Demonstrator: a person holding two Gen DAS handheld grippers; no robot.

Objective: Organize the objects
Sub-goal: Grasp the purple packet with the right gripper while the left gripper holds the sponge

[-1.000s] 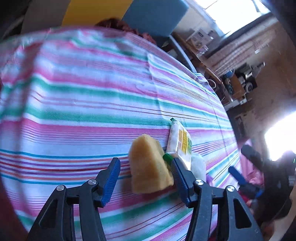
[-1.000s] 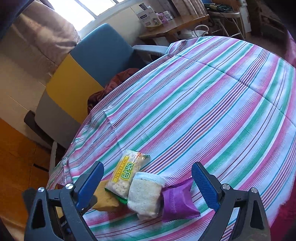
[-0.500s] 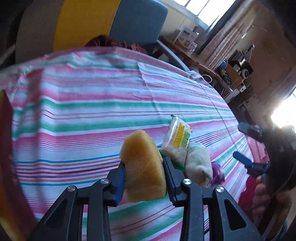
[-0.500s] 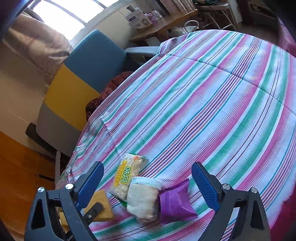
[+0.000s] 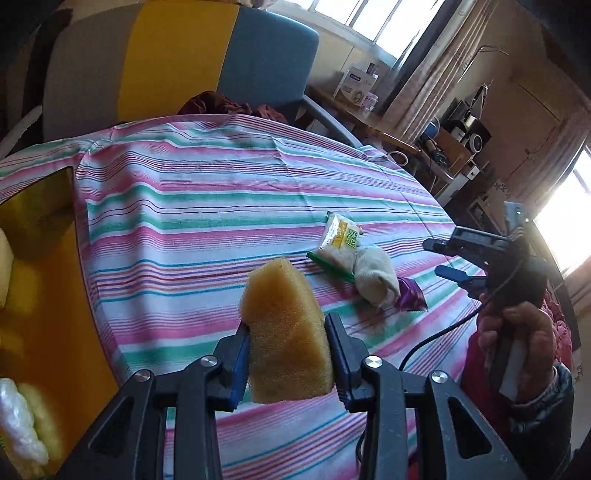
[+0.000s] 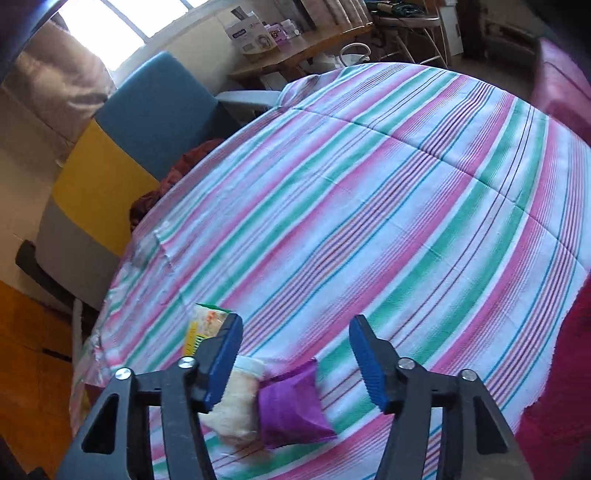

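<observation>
Now the left gripper [image 5: 288, 354] pinches a soft, light sponge [image 5: 286, 328] at its sides, lifted above the striped cloth [image 5: 221, 206]. Beyond it, the right gripper [image 6: 295, 354] is closing, empty, over a purple packet [image 6: 291, 406].

sponge [image 5: 286, 332]: 1 | snack packet [image 5: 340, 242]: 1 | white sock [image 5: 376, 275]: 1 | purple pouch [image 6: 290, 406]: 1

Light: daylight from windows [image 5: 373, 22], blown out white at the right edge of the left view.
Shadows: soft on the cloth [image 5: 207, 206].
Blur: right view smeared, worst low down.
Distortion: fisheye bending, dark corners.
</observation>
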